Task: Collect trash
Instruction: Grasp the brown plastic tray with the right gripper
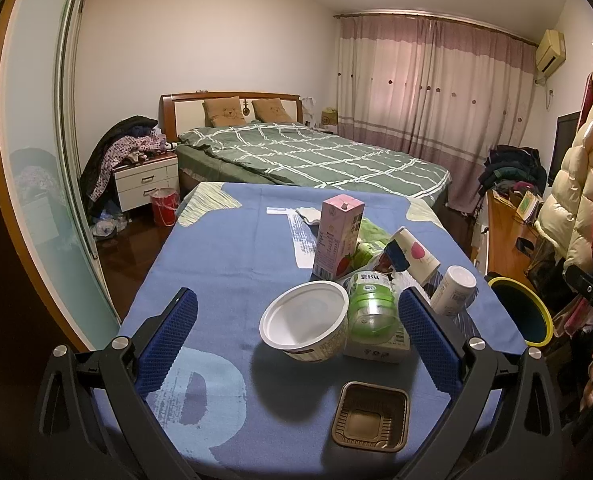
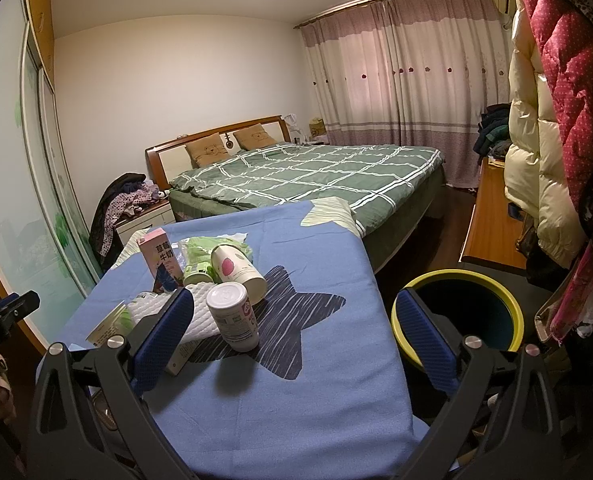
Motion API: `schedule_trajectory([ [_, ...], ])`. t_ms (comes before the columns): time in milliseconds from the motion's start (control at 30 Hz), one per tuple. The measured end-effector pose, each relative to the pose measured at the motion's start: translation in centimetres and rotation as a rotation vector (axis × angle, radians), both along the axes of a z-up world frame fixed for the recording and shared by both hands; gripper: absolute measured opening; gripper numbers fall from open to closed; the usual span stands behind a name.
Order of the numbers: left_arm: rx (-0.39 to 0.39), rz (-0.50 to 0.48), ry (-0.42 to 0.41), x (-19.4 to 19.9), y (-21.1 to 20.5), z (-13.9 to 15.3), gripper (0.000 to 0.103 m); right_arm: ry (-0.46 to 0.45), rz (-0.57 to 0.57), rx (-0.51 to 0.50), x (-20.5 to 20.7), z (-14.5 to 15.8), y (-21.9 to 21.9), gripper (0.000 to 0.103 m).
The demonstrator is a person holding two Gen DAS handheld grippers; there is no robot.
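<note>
Trash is piled on a table with a blue cloth. In the left wrist view my left gripper stands open around a tipped white bowl and a green-labelled bottle; a brown plastic tray lies nearer. A pink milk carton stands behind, with a paper cup and a white can. My right gripper is open too, low over the table's right part, with the white can between its fingers. The yellow-rimmed bin stands right of the table.
A bed with a green checked cover lies beyond the table. A white nightstand piled with clothes and a red bucket are at left. Hanging coats and a wooden desk line the right side.
</note>
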State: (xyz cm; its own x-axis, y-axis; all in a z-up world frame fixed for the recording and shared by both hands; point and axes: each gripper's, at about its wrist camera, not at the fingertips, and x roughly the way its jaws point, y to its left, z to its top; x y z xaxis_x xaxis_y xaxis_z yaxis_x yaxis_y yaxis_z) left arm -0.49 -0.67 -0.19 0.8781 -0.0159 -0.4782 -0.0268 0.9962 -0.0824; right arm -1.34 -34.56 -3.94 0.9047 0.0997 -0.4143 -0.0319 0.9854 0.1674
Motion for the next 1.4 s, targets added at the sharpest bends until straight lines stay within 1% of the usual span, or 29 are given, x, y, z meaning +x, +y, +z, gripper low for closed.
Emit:
schedule_trajectory([
  [300, 0.002, 0.000, 0.005, 0.1, -0.3, -0.5, 0.099, 0.016, 0.020, -0.004, 0.4, -0.3, 0.6, 0.096],
  [467, -0.001, 0.025, 0.005, 0.1, 0.7, -0.3, 0.099, 0.030, 0.072, -0.014, 0.8, -0.8, 2.3, 0.096],
  [567, 0.002, 0.041, 0.003, 0.1, 1.4, -0.1, 0.099, 0.043, 0.121, -0.028, 1.2, -1.3, 4.0, 0.097],
  [800, -0.006, 0.071, 0.005, 0.0, 2.6, -0.3, 0.099, 0.101, 0.295, -0.089, 1.9, -3.4, 9.6, 0.096],
  [1000, -0.011, 0.078, 0.013, 0.0, 3.2, -0.6, 0.099, 0.190, 0.418, -0.124, 2.7, -5.8, 13.8, 0.096],
  [1033, -0.013, 0.080, 0.014, 0.0, 3.3, -0.6, 0.099, 0.202, 0.435, -0.130, 2.9, -6.3, 14.3, 0.094],
  [1067, -0.017, 0.085, 0.016, 0.0, 3.5, -0.7, 0.099, 0.214, 0.448, -0.138, 3.0, -6.7, 14.9, 0.087],
  [1100, -0.019, 0.086, 0.017, 0.0, 3.6, -0.7, 0.099, 0.230, 0.458, -0.145, 3.1, -7.2, 15.4, 0.084],
  [1167, -0.023, 0.088, 0.019, 0.0, 3.8, -0.8, 0.099, 0.267, 0.477, -0.153, 3.6, -8.1, 16.2, 0.070],
  [1233, -0.024, 0.088, 0.022, 0.1, 3.8, -0.8, 0.099, 0.306, 0.500, -0.150, 3.9, -9.1, 16.8, 0.062],
  [1400, -0.028, 0.087, 0.027, 0.2, 3.8, -0.8, 0.099, 0.374, 0.543, -0.142, 4.5, -10.6, 17.8, 0.052],
])
